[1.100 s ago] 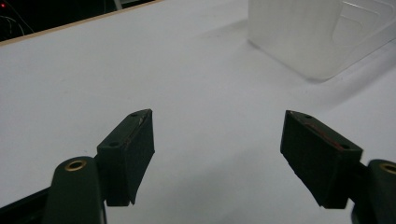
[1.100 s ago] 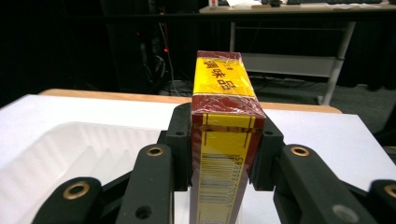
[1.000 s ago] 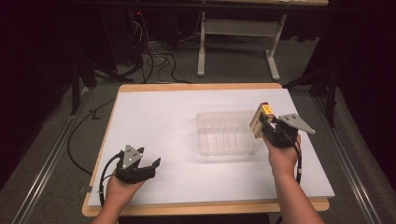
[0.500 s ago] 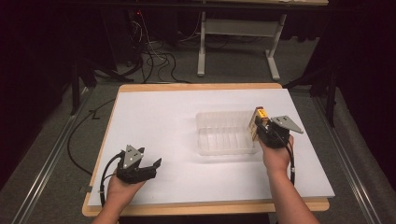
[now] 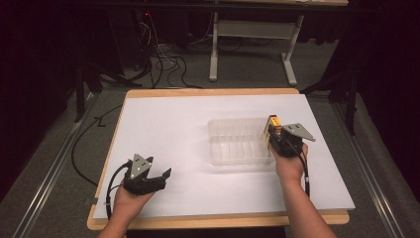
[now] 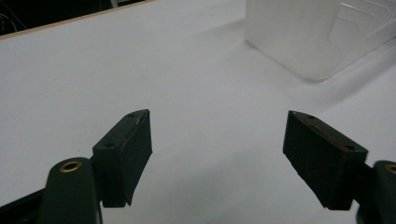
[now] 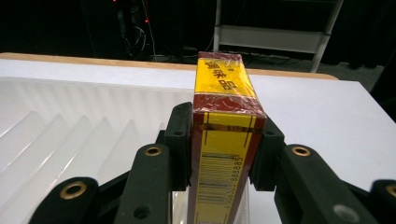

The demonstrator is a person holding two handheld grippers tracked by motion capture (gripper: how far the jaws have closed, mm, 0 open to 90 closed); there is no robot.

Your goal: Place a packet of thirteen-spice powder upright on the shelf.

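A clear ribbed plastic tray [image 5: 237, 141] lies right of the table's middle. My right gripper [image 5: 275, 134] hovers at the tray's right end, shut on a yellow and dark red wrapped box [image 5: 273, 125] that stands upright between the jaws. In the right gripper view the box [image 7: 223, 135] with its barcode is clamped by both pads, the tray [image 7: 60, 126] lying to its left. My left gripper [image 5: 158, 179] rests near the table's front left, open with nothing between its fingers. In the left gripper view, its fingers [image 6: 126, 151] stand wide apart over bare white surface, the tray [image 6: 317, 32] far off.
The white sheet [image 5: 163, 129] covers a wooden table whose front edge [image 5: 213, 220] shows below both hands. Cables [image 5: 163, 64] and a metal stand [image 5: 247, 34] lie on the dark floor beyond the table. A black cable [image 5: 84, 144] runs off the left side.
My right gripper has sunk a little and shifted left with the box, close over the tray's right end. The left hand has stayed put.
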